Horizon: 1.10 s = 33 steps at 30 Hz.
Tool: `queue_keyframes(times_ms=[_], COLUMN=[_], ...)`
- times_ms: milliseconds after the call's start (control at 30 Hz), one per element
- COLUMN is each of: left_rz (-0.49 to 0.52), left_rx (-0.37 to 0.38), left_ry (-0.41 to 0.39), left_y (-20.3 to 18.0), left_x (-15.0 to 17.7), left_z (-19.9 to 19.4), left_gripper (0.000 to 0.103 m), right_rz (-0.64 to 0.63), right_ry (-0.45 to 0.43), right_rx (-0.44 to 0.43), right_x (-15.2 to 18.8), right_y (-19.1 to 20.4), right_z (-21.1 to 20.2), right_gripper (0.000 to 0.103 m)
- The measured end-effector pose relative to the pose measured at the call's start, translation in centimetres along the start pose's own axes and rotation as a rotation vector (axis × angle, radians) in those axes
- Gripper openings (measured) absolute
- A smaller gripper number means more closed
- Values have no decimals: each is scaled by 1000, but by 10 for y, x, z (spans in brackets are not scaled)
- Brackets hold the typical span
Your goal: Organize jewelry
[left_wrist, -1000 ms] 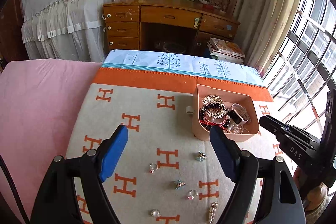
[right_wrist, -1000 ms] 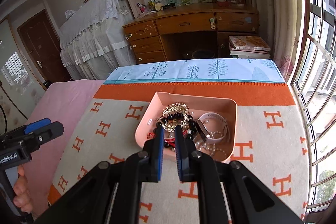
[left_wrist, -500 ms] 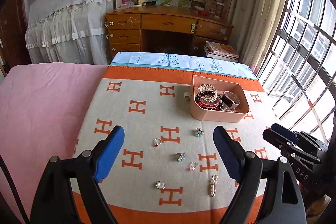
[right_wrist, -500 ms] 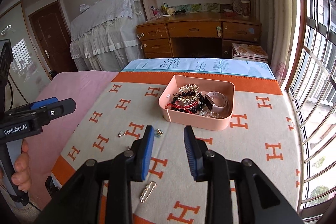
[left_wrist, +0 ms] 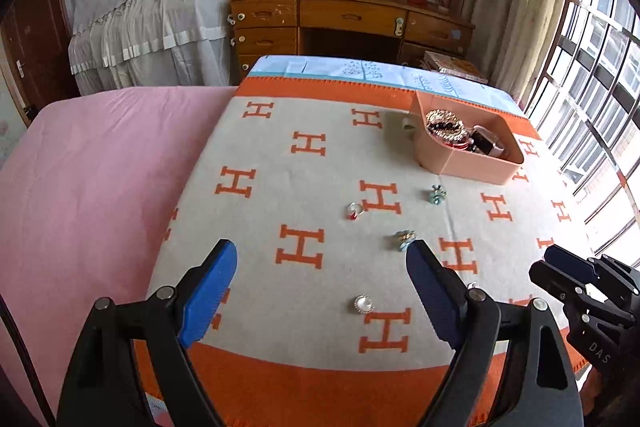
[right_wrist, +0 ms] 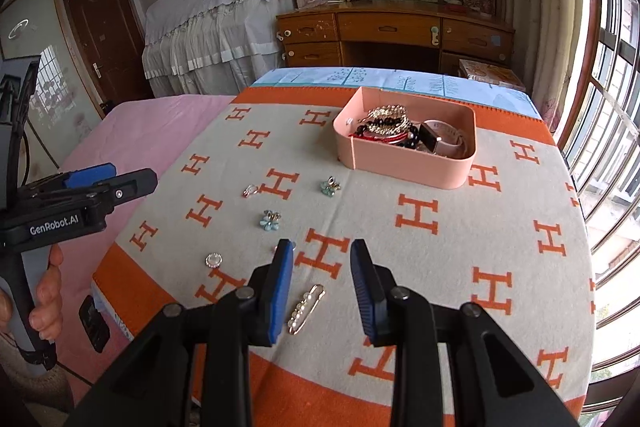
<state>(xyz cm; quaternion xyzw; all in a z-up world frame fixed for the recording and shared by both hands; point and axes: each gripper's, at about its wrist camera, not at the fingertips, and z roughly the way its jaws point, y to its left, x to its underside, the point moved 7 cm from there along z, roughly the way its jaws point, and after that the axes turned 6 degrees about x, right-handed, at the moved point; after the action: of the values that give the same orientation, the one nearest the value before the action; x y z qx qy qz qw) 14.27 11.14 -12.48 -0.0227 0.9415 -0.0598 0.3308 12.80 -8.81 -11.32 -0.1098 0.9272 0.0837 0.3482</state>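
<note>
A pink tray (right_wrist: 452, 173) holding bracelets and a watch stands at the far right of the H-pattern blanket (right_wrist: 440, 267); it also shows in the left wrist view (left_wrist: 468, 169). Loose pieces lie in front of it: a pearl pin (right_wrist: 305, 309), a round brooch (right_wrist: 213, 260) (left_wrist: 363, 304), blue flower pieces (right_wrist: 270, 219) (right_wrist: 330, 185) (left_wrist: 405, 239) (left_wrist: 436, 194) and a red-stone ring (right_wrist: 250, 190) (left_wrist: 354, 211). My right gripper (right_wrist: 322, 293) is open and empty above the blanket's near edge, the pin just beneath it. My left gripper (left_wrist: 322, 293) is open and empty over the near left part.
The blanket lies on a bed with a pink sheet (left_wrist: 100, 167) to the left. A wooden desk (right_wrist: 392, 35) and a white-covered piece of furniture (right_wrist: 216, 15) stand behind the bed. Windows (right_wrist: 608, 107) line the right side.
Both grippers have pulled back from the tray toward the near edge of the blanket. The right gripper has gone from nearly shut to open. The jewelry has not moved.
</note>
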Motion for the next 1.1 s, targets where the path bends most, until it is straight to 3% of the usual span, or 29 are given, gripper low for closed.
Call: queue_keyframes(times_ms=[233, 500, 700, 933, 1100], left_rz=[-40, -36, -28, -3, 34], left_rx=[28, 85, 113, 131, 168], left_ry=[85, 126, 144, 157, 173], left_y=[20, 19, 17, 11, 3], left_x=[32, 47, 50, 53, 59], left_z=[28, 46, 52, 56, 63], left_gripper=[85, 85, 85, 85, 85], right_rz=[-84, -48, -81, -125, -45], right_ry=[110, 207, 227, 228, 228], right_rx=[1, 80, 137, 154, 121], right_x=[36, 53, 59, 61, 62], right_y=[32, 34, 36, 37, 19], right_z=[32, 63, 73, 70, 67], right_gripper=[30, 30, 30, 7, 7])
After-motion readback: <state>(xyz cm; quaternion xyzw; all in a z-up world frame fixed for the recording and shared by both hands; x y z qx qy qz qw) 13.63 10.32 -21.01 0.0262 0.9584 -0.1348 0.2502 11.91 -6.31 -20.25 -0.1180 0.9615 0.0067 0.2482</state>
